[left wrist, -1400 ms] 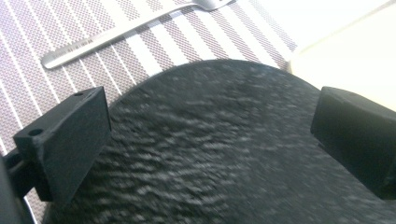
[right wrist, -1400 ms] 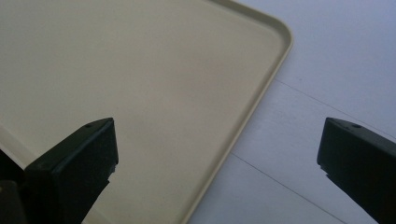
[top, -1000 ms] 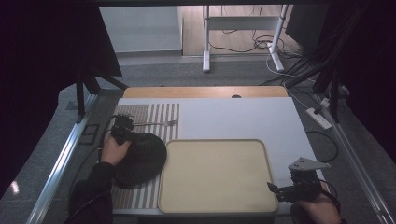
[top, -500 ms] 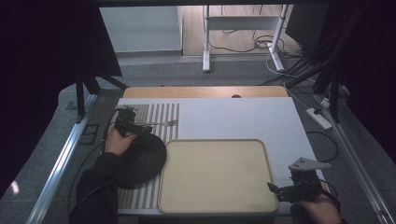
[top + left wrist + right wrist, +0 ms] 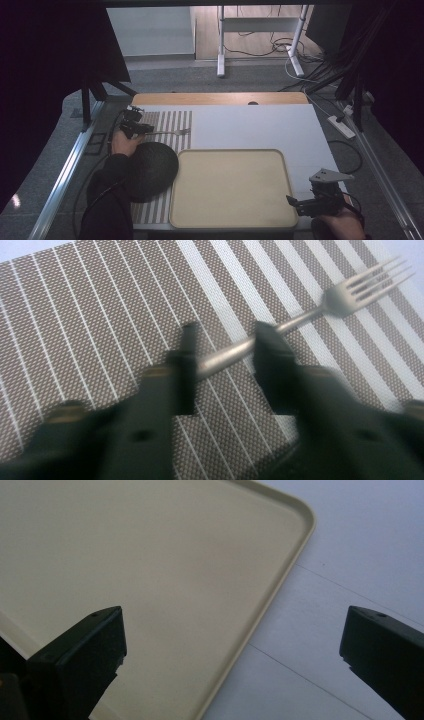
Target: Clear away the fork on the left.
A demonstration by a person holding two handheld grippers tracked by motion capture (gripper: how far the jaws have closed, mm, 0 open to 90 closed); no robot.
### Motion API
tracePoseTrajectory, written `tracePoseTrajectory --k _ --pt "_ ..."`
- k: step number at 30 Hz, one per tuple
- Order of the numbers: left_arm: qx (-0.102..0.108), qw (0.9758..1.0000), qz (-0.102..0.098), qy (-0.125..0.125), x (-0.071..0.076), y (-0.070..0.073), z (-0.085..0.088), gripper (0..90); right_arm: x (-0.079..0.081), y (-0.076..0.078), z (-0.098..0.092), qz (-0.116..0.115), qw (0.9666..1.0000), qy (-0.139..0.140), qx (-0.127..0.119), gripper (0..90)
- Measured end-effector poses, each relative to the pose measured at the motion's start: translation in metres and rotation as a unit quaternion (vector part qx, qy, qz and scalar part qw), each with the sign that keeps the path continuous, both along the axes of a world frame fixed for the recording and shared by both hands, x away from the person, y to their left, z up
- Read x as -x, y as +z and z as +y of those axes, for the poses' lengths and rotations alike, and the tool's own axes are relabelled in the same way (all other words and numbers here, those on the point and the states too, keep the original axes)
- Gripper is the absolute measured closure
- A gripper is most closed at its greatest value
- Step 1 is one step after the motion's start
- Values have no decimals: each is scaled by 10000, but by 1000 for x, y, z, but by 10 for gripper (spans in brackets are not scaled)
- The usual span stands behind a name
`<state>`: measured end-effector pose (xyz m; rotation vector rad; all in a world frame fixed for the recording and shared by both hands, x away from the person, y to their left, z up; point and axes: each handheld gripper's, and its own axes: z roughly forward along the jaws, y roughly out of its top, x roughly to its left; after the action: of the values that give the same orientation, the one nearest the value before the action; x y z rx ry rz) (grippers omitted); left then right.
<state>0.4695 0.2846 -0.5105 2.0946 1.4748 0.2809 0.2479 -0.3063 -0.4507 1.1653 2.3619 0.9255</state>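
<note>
On the white table your biggest piece is the beige tray, bare inside, lying near your edge just right of the striped placemat. Next in size comes the dark round plate, resting on that placemat with its rim just beside the tray's left wall. Your left arm reaches over the plate's far side.

Beyond the plate, your left gripper has its jaws clenched around the handle end of a metal fork. From its own camera the handle passes between the two black tips and the tines point away over the stripes; whether the fork is lifted or touching the mat, you cannot tell from these pictures.

Your right gripper hovers near the tray's near right corner with its jaws spread wide and nothing between them, one tip over the tray floor, the other over the table.

The likely trouble is the grip. You hold the fork close to its handle end, so the heavier tined end hangs far out and could swing down or twist in the jaws if you turn your wrist quickly. A smooth handle may also slide out. Carrying it low over the plate risks clipping the rim
</note>
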Motion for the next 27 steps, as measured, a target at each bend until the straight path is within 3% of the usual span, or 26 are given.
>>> tracePoseTrajectory --k 1,4,9,14,17,27 --pt "0 10000 0 0 0 0 0 877 0 0 0 1 10000 2 -1 0" --pt "-201 9997 161 56 -10 -7 -1 887 0 0 0 7 10000 4 -2 0" --pt "-454 9985 244 185 -19 -15 -3 887 0 0 -1 5 10000 10 -32 0" --pt "-449 9983 316 212 -18 -15 -1 887 0 0 -1 -1 10000 33 -37 0" --pt "-440 9976 508 141 -12 -12 -1 887 0 0 0 1 10000 39 -30 0" --pt "-410 9958 811 -137 4 -9 0 887 1 0 0 -11 10000 46 1 0"
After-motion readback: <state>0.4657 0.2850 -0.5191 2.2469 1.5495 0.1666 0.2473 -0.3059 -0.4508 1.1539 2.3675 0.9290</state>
